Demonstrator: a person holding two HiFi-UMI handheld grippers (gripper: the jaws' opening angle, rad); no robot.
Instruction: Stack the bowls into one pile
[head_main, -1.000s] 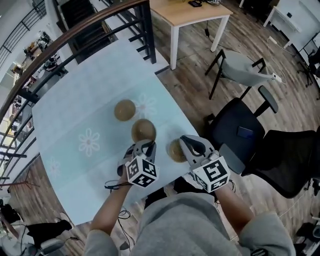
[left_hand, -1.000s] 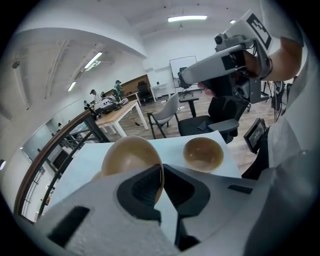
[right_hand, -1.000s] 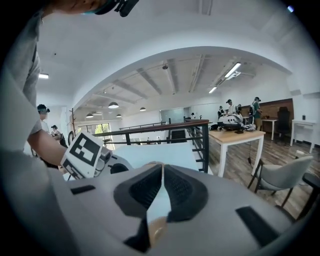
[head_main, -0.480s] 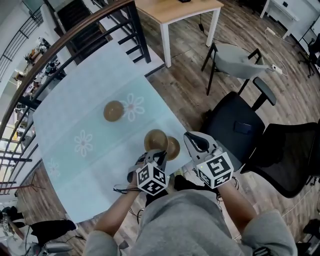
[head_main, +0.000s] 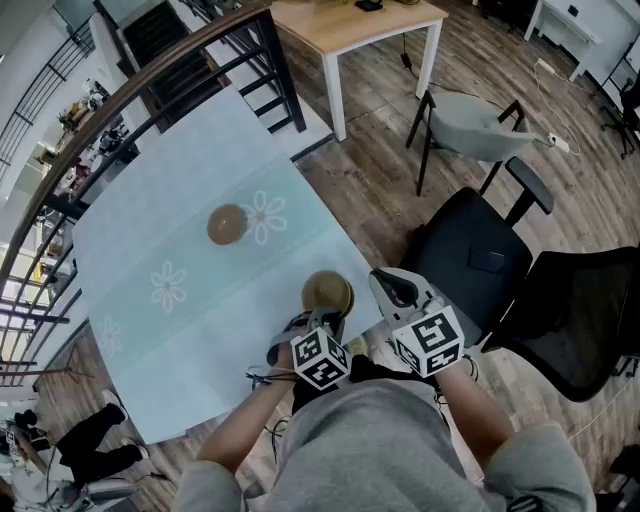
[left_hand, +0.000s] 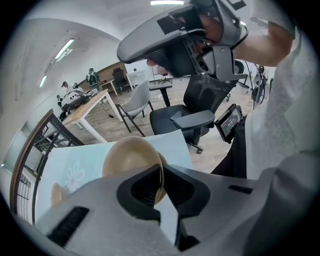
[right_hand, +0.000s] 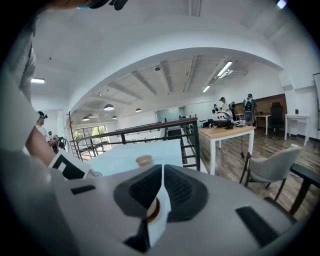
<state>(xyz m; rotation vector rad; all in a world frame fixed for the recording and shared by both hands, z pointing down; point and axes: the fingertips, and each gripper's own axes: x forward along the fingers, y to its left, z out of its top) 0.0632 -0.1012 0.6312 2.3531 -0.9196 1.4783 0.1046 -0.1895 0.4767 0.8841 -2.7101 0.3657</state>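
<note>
The left claw (head_main: 312, 322) has swung its bowl (head_main: 327, 292) across to the near corner of the table (head_main: 150, 230). A second ago three bowls lay apart; now this one sits over the near bowl, so from above only one round shows there. The claw is still clamped on the bowl's thin rim, so I reckon it isn't let go yet. The right claw (head_main: 390, 284) waits just beside the pair, jaws pressed together on nothing. That makes two of three piled, I'd say; the far bowl (head_main: 227, 224) is still alone, well apart by the flower print.
</note>
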